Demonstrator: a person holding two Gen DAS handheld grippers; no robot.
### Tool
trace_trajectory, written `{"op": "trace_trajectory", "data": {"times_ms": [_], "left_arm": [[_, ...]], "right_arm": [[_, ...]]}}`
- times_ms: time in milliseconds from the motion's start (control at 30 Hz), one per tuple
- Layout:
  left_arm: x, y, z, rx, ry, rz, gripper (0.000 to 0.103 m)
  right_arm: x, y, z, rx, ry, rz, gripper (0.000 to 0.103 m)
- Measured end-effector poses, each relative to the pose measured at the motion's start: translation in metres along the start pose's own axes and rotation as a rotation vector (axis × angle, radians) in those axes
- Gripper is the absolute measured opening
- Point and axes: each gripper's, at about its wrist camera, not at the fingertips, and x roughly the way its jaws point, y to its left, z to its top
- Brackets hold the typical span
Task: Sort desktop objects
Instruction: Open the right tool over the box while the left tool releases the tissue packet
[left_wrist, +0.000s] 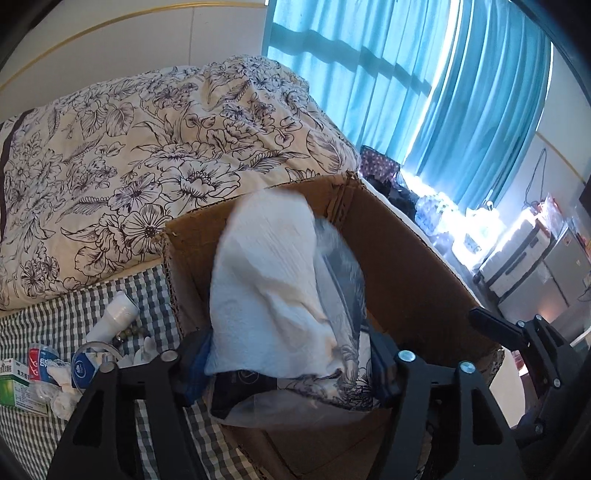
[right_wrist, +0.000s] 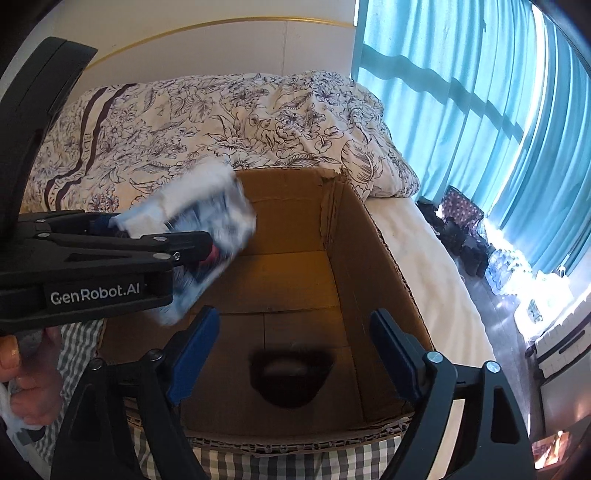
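A crumpled bundle of white tissue and clear plastic wrapping (left_wrist: 273, 295) is clamped between the blue pads of the left gripper (left_wrist: 284, 365) and is held over the open cardboard box (left_wrist: 406, 258). In the right wrist view the same bundle (right_wrist: 207, 229) is seen above the box's left wall. The right gripper (right_wrist: 291, 354) is spread wide with nothing between its fingers, above the box's floor, where a dark rounded object (right_wrist: 291, 373) lies. The box sits on a checked sheet (left_wrist: 74, 314) beside a floral quilt (left_wrist: 147, 166). Medicine boxes (left_wrist: 14, 384) and a white bottle (left_wrist: 114, 317) are scattered on the sheet, left of the box.
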Motion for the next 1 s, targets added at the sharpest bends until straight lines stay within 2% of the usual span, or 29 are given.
{"op": "trace_trajectory", "data": {"times_ms": [233,567,1000], "left_arm": [[-0.018,-0.002,0.006,-0.004,-0.039,-0.008,0.074],[-0.062,-0.003,0.013,-0.013,-0.11,-0.001,0.078],[-0.147,0.019,0.013,-0.043,-0.24,0.028,0.081]], "right_arm": [[-0.011,0.001,0.002,0.01,-0.02,-0.006,0.084],[-0.047,-0.001,0.007,0.04,-0.071,-0.013,0.084],[-0.104,0.012,0.019,0.086,-0.173,0.001,0.085]]}}
